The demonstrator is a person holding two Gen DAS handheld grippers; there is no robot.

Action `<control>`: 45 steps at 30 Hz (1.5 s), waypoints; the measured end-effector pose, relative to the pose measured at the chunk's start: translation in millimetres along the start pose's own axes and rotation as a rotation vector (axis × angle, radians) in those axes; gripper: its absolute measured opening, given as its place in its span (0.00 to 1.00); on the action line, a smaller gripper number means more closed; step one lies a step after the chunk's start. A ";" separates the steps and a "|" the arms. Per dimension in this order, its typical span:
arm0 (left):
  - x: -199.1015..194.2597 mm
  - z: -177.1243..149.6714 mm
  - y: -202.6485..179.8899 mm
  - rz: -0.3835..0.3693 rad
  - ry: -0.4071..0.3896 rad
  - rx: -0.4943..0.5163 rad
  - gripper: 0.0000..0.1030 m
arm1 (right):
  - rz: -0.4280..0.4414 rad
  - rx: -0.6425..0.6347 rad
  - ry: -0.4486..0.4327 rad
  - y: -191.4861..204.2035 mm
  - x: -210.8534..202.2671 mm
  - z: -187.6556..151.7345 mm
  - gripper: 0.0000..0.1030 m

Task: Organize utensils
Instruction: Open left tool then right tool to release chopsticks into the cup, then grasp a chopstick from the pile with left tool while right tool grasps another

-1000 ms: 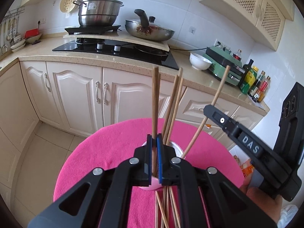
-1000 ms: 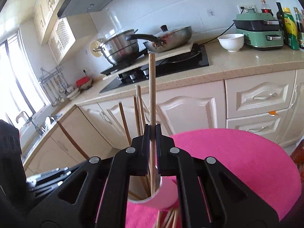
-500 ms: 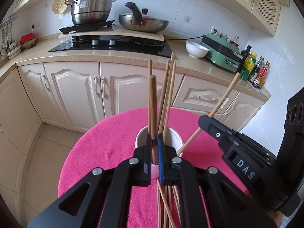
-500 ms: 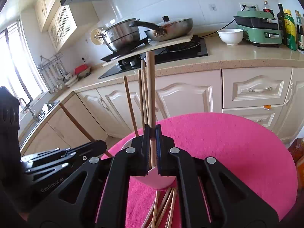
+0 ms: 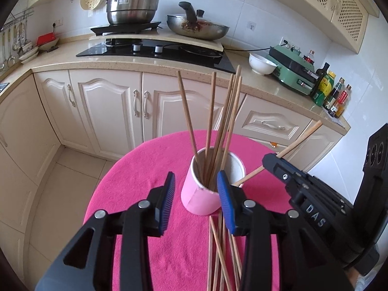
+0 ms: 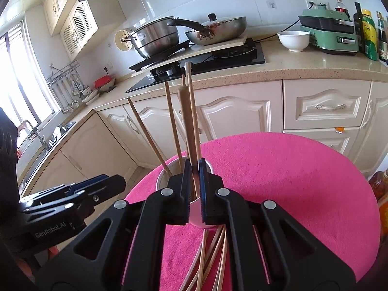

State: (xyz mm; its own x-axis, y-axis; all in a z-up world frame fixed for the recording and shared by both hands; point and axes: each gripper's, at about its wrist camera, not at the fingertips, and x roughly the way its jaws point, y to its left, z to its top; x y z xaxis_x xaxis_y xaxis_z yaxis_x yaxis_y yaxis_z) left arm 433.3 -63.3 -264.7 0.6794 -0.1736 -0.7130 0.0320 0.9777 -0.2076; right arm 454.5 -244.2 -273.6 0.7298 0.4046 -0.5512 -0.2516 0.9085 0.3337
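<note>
With its jaws opening and empty, the left gripper (image 5: 196, 198) has dropped its chopstick in the cup (image 5: 206, 194); the right gripper (image 6: 194, 189), clamped on a chopstick (image 6: 188, 126), should lower it into the cup, then release.

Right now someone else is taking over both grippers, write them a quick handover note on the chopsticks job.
Left gripper: jaws opening, nothing between them, just in front of the pink cup.
Right gripper: shut on one chopstick, its lower end at the cup's mouth, not yet let go.
Done: several chopsticks stand in the cup on the pink tablecloth.
Left: drop the held chopstick in, then collect the loose chopsticks lying on the cloth on the near side of the cup and put them in too.
</note>
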 end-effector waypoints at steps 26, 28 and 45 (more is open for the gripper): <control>74.8 -96.4 -24.9 -0.115 0.431 -0.055 0.35 | -0.119 0.090 0.084 -55.2 -58.6 -50.1 0.22; 82.8 -101.2 -30.6 -0.114 0.457 -0.043 0.35 | -0.134 0.105 0.120 -61.5 -56.7 -60.0 0.22; 119.5 -111.2 -48.5 -0.025 0.539 0.019 0.09 | -0.123 0.157 0.301 -76.3 -35.4 -96.6 0.22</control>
State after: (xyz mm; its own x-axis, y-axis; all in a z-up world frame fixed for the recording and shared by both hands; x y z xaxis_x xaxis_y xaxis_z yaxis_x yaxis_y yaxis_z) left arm 431.4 -144.6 -414.3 0.2063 -0.2277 -0.9516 0.0595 0.9737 -0.2201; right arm 386.4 -317.7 -353.4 0.5224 0.3273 -0.7874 -0.0555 0.9345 0.3517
